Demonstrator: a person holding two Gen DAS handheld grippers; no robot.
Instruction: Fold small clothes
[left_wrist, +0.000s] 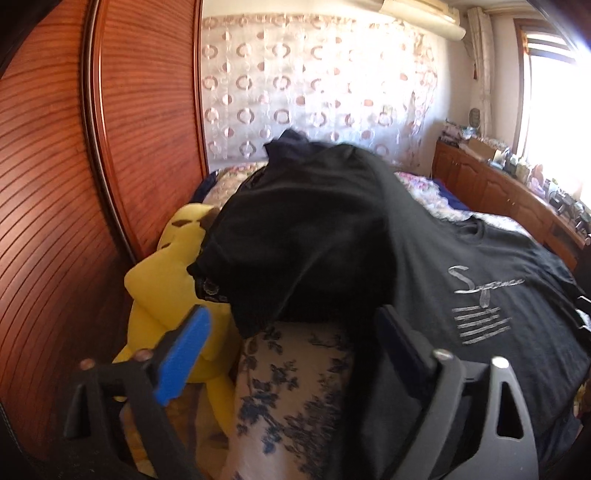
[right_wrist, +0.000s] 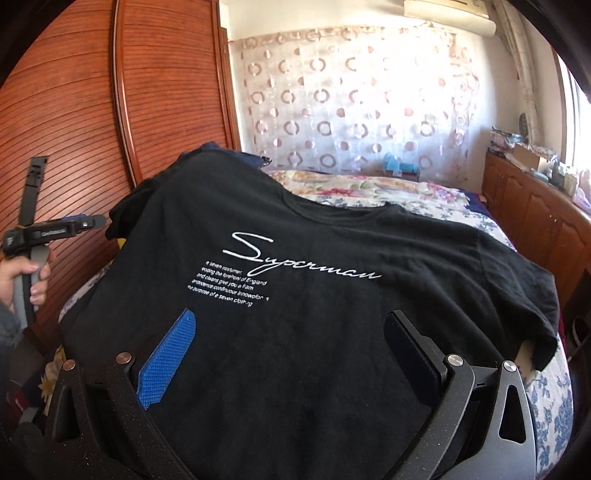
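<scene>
Nearest: your left gripper (left_wrist: 291, 343) and right gripper (right_wrist: 291, 343) are both hanging wide, holding nothing. Beyond: the black T-shirt (right_wrist: 295, 258) is lying on the bed (right_wrist: 550, 406). Farther left: its bunched sleeve (left_wrist: 295, 229) is risking a crooked fold.

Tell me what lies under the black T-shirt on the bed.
Under the black T-shirt lies a floral bedcover, visible around its edges. The left wrist view shows a raised bump beneath the shirt; what makes it is covered.
</scene>
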